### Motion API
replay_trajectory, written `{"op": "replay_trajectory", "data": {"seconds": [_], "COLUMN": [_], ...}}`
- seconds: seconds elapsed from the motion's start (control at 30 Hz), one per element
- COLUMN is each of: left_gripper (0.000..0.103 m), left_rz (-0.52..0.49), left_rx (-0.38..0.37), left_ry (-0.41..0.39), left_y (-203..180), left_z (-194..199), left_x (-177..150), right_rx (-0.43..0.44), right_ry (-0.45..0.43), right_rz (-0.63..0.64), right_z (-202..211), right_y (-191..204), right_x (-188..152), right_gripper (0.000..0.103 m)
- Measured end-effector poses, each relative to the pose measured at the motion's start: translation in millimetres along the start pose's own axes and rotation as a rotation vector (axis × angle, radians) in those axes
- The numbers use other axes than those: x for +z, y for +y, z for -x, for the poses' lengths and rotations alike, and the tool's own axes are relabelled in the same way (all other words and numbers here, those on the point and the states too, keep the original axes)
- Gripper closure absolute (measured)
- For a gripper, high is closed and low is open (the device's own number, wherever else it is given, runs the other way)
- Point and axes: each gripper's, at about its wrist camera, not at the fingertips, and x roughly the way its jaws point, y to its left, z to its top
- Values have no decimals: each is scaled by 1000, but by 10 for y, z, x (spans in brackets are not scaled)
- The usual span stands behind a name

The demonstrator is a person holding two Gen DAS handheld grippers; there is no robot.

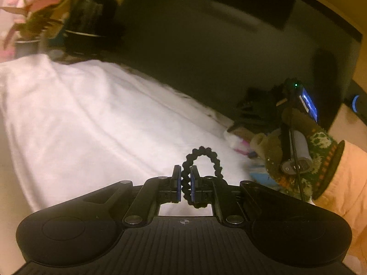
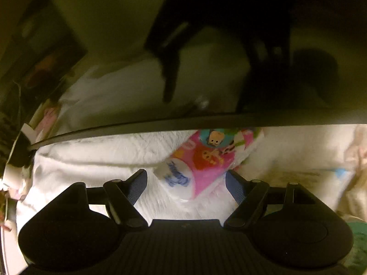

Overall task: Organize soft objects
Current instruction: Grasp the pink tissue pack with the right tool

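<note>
Left tool [image 1: 185,183] pinches black hair tie [image 1: 201,160], loop upright.

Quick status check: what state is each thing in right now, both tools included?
Left tool: shut on the hair tie.
Hair tie: pinched, its loop standing above the white cloth.
Right tool: open, over the tissue pack.
Tissue pack: lying on the cloth, not gripped.
Potted plant: upright.
</note>
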Motion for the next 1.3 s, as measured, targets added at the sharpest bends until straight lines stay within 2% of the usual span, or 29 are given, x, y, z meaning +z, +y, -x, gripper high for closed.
{"op": "replay_trajectory", "data": {"seconds": [0.07, 0.13, 0.17, 0.2, 0.4, 0.5, 0.53, 0.57, 0.6, 0.77, 0.87, 0.93, 0.97, 1.0, 1.07, 1.13, 1.2, 1.3], "left_gripper": [93, 93, 93, 93, 93, 93, 93, 93, 93, 93, 93, 93, 93, 93, 93, 93, 93, 93], "left_rz": [2, 5, 6, 7, 3, -6, -13, -23, -40, -119, -146, -139, -134, -130, -101, -57, -33, -20], "left_rx": [25, 42, 48, 55, 60, 27, 12, -2, -17, -60, -72, -88, -98, -105, -99, -94, -86, -80], "left_ry": [2, 4, 5, 5, -13, -21, -25, -28, -32, -46, -45, -34, -27, -21, -8, 10, 16, 13], "left_y": [21, 46, 52, 49, -71, -241, -314, -366, -456, -960, -1110, -1137, -1125, -1111, -1047, -959, -873, -769], "left_z": [8, 4, 20, 16, -112, -176, -193, -221, -249, -383, -474, -509, -523, -531, -552, -582, -571, -498], "left_x": [-15, -18, -18, -12, 141, 273, 322, 373, 418, 571, 609, 560, 527, 481, 397, 346, 293, 271], "right_rx": [-15, -11, 9, 32, 280, 349, 363, 371, 380, 380, 365, 323, 304, 296, 317, 336, 312, 235], "right_ry": [-10, -10, -3, 4, 100, 46, 14, -9, -30, -173, -175, -167, -164, -150, -113, -36, 21, 32], "right_rz": [32, 86, 107, 122, 231, 325, 360, 387, 404, 440, 520, 621, 672, 719, 775, 801, 802, 757], "right_z": [-64, -21, 39, 116, 860, 1387, 1577, 1755, 1902, 2680, 2882, 2892, 2868, 2796, 2608, 2301, 1976, 1525], "right_y": [26, 41, 38, 27, -122, -268, -315, -382, -451, -953, -1101, -1144, -1121, -1110, -1096, -1069, -1023, -972], "right_x": [-20, -64, -90, -117, -295, -358, -343, -332, -301, -138, -125, -238, -342, -476, -794, -1087, -1288, -1487], "right_gripper": [28, 43, 56, 64, 79, 86, 90, 99, 100, 100, 97, 89, 74, 50, 29, 29, 29, 29]}}
